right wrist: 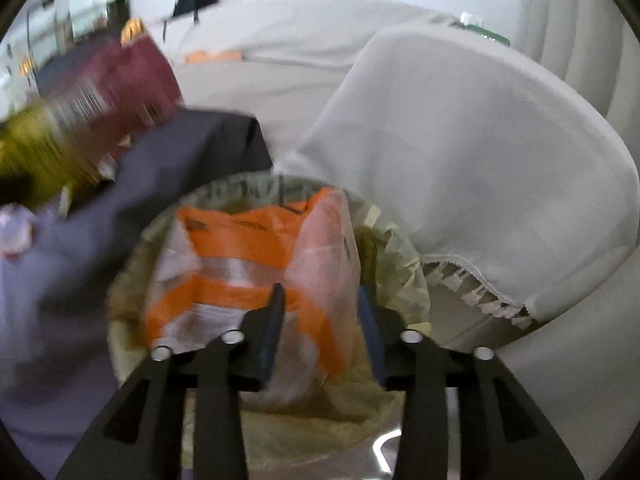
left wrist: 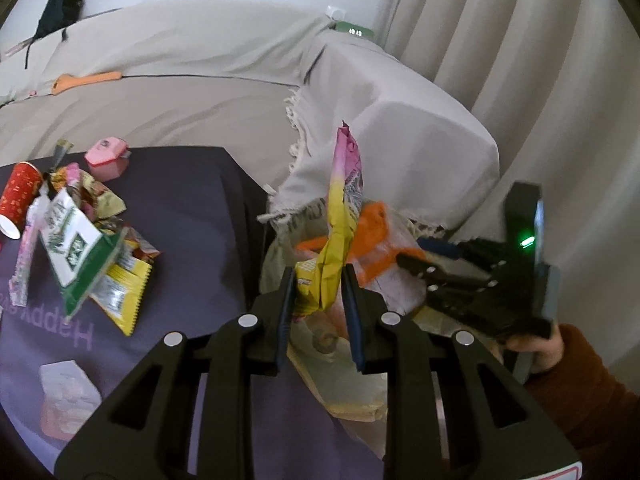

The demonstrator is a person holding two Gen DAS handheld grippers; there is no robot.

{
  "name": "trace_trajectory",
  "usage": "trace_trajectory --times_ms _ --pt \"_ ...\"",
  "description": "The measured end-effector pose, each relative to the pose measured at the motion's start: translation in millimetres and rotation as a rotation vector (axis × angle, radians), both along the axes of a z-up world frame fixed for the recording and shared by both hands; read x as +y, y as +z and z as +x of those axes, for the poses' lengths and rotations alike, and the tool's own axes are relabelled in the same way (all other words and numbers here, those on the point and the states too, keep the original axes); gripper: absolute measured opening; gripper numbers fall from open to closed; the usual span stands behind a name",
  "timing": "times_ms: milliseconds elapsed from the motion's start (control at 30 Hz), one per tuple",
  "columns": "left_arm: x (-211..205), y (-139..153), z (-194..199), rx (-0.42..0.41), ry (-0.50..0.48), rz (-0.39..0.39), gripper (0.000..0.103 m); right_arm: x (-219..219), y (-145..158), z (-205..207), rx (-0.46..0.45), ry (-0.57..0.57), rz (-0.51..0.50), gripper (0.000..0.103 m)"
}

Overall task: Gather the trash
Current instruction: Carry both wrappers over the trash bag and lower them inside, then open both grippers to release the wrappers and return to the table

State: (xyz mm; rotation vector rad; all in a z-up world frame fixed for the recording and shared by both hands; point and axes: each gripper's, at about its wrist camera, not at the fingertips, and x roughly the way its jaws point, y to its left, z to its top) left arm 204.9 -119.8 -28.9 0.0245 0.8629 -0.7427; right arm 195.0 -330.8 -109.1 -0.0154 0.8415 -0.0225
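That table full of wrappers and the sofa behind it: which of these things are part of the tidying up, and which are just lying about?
Part of the job:
- pink and yellow wrapper, clamped in the left gripper
- lined bin holding an orange bag
- wrapper pile and red paper cup on the table
- right gripper, open over the bin

Just lying about:
- pink case
- orange tool on the sofa
- green clock

Left claw (left wrist: 320, 280) clamped and tilted down; right claw (right wrist: 320, 320) parted
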Motion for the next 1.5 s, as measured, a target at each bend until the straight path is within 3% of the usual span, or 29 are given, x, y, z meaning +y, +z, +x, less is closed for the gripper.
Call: trace_trajectory --times_ms 167,400,767,867,967,1100,1367,1500 --pt "-15 -10 -2 0.027 -0.024 0.007 0.024 -12 25 -18 -0.078 -0.04 0.013 0.046" --pt "-64 -33 0 0.045 -0.1 0.069 0.024 -53 52 -43 -0.175 -0.18 0.04 0.046" --pt "-117 -86 18 0.081 -0.126 0.228 0.021 -88 33 -47 -0.164 -0.25 0.126 0.046" --pt "-120 -88 20 0.061 -0.112 0.224 0.024 -85 31 -44 -0.163 -0.249 0.135 0.046" --pt "-110 -79 19 0.064 -0.099 0.174 0.039 -81 32 -45 -0.171 -0.24 0.136 0.046" --pt "-87 -55 11 0.028 -0.053 0.127 0.046 -77 35 -46 -0.183 -0.234 0.158 0.046" --pt "5 12 -5 -0.196 0.1 0.126 0.053 -35 43 -40 -0.207 -0.169 0.21 0.046" --pt "68 27 3 -0.205 0.202 0.106 0.053 5 44 -23 -0.18 -0.093 0.249 0.046"
